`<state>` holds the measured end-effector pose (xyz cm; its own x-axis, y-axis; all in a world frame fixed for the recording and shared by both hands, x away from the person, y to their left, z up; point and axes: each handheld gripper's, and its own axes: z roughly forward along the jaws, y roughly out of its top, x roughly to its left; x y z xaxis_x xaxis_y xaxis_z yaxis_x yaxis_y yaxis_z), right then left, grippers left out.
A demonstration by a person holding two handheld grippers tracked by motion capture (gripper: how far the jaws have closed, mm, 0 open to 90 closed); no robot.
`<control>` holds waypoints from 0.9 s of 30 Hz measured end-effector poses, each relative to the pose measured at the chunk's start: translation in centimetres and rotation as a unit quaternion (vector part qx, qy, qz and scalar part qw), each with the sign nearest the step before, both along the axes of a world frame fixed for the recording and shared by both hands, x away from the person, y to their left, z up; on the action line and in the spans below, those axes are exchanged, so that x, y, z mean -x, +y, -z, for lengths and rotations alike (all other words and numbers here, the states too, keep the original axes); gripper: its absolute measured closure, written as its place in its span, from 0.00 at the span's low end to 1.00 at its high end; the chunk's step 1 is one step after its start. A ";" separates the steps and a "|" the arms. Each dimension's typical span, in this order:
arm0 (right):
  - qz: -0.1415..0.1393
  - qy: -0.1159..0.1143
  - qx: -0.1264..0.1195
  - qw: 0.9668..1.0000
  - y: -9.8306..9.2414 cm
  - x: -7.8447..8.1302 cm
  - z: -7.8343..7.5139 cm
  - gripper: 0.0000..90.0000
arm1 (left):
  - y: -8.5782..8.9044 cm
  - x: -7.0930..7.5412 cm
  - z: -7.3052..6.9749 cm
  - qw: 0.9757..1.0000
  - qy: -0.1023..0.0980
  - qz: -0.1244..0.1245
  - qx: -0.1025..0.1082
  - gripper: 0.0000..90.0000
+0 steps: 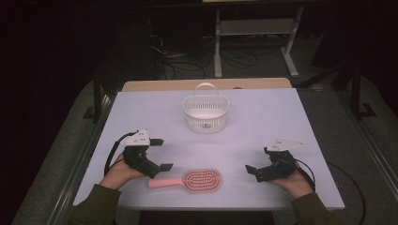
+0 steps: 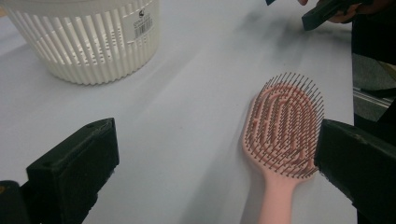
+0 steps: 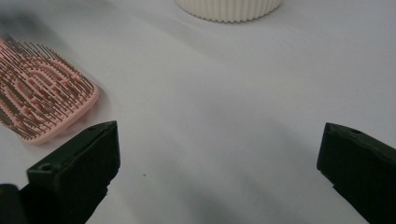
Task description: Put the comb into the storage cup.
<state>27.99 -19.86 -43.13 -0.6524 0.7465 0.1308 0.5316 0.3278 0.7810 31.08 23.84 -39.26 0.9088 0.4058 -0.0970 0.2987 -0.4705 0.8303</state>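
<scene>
Left tongs (image 1: 158, 153) hover over bench (image 1: 263, 117), jaws wide apart, empty, just left of brush (image 1: 190, 180). Pink brush lies flat at near edge, bristles up, handle pointing left toward left tongs, head toward centre. Likely step: pick up brush. Best approach: come down over slim handle, jaws either side, close there rather than on bristled head. White basket (image 1: 205, 114) stands at far centre, well apart. Right tongs (image 1: 257, 161) at near right, jaws apart, empty, right of brush head.
</scene>
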 end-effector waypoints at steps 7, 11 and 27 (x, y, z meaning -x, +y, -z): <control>0.001 0.000 -0.002 1.000 -0.1 0.0 0.0 0.00 | -0.8 0.1 0.0 1.000 0.000 0.011 0.001 0.00; 0.002 -0.001 -0.004 1.000 -0.1 0.0 0.0 0.00 | -1.3 0.1 -0.1 1.000 -0.001 0.018 0.001 0.00; 0.003 -0.004 -0.007 1.000 -0.1 0.0 -0.1 0.00 | -3.4 0.2 0.0 0.999 0.002 0.046 0.001 0.00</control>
<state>28.02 -19.97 -43.07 -0.6490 0.7485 0.1361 0.5273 0.3136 0.7897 30.91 20.47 -39.21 0.9416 0.3212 -0.1008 0.2574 -0.4939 0.8305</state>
